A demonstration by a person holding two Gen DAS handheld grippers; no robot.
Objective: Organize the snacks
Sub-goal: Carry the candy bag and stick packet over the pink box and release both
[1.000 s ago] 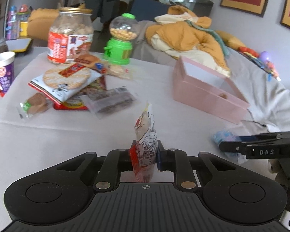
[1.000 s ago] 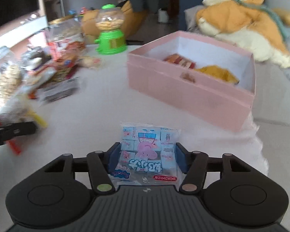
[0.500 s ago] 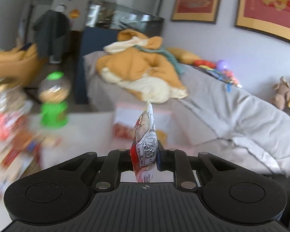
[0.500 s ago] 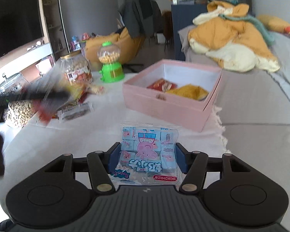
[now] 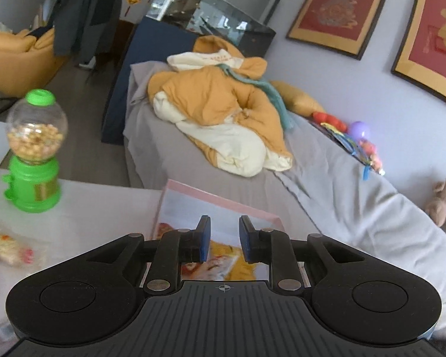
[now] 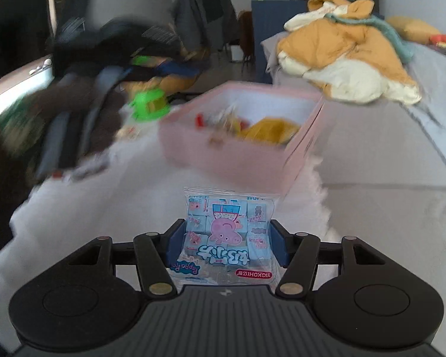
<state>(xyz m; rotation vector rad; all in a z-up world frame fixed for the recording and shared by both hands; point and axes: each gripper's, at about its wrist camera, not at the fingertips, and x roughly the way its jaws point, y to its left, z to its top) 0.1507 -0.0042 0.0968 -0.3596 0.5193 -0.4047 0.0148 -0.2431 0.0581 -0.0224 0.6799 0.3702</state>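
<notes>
Left gripper (image 5: 224, 239): fingers apart, empty, above pink box (image 5: 220, 202).
Right gripper (image 6: 227, 242): clamped on blue snack packet (image 6: 229, 232).

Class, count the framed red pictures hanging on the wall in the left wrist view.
2: one framed picture hangs above the sofa's far end; a second framed picture hangs to its right, cut off by the image edge. Others may lie outside view.

A: How's the left gripper (image 5: 224, 239)?
B: Fingers spread, nothing between them, tipped downward.
A: And the right gripper (image 6: 227, 239)?
B: Level, fingers clamped on both sides of a snack packet (image 6: 227, 235).
</notes>
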